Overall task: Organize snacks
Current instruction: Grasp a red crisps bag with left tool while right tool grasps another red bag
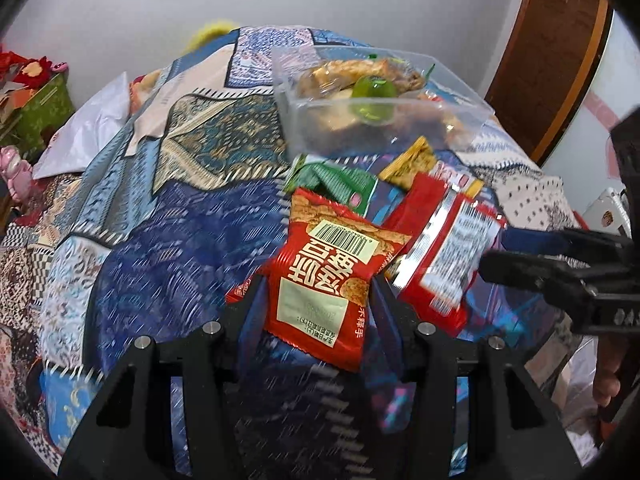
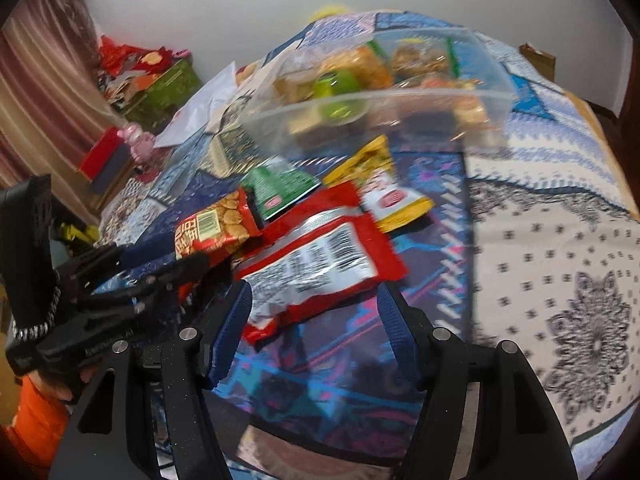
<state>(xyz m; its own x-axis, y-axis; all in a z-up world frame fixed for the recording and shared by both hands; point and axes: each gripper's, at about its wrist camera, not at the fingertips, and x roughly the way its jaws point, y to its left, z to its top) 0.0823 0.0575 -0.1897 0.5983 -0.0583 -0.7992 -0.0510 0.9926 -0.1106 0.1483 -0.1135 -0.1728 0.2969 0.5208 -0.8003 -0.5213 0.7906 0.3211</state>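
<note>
Left tongs point(image 1: 320, 280) are seen pinching a red packet point(image 1: 328, 280); right tongs point(image 2: 316, 304), spread around another packet point(image 2: 316, 272), should be closed squarely.

Two fisheye views, each from a camera mounted on a hand-held gripper, look steeply down and forward along the fingers, close above a patchwork-covered bed point(image 1: 168, 216). The left wrist view faces the bed's far edge and a white wall. The right wrist view sits just to its right, angled slightly leftward. Both share the clear plastic container point(image 1: 384, 120) near the far edge and the loose snack packets point(image 2: 320, 256) before it. Each view catches the other gripper at its side edge.
</note>
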